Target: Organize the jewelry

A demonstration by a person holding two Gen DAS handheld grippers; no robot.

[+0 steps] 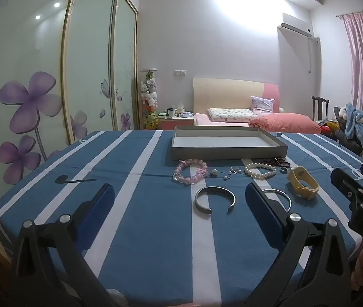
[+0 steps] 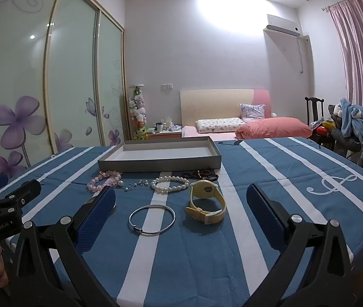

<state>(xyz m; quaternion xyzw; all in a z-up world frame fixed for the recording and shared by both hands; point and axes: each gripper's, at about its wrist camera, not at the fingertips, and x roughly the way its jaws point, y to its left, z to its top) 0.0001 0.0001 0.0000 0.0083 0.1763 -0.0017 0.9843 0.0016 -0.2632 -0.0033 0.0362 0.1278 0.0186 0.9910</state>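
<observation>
Jewelry lies on a blue-and-white striped tablecloth before a shallow grey tray with nothing in it. Left to right I see a pink bead bracelet, small earrings, a white pearl bracelet, dark beads and a yellow watch. Nearer lie an open silver cuff and a thin silver bangle. My left gripper hovers open before the cuff. My right gripper hovers open before the bangle and watch. Neither holds anything.
The table edge drops off at the left near sliding wardrobe doors. Behind the table are a bed with pink bedding, a nightstand and a chair piled with clothes. Each gripper shows at the other view's edge.
</observation>
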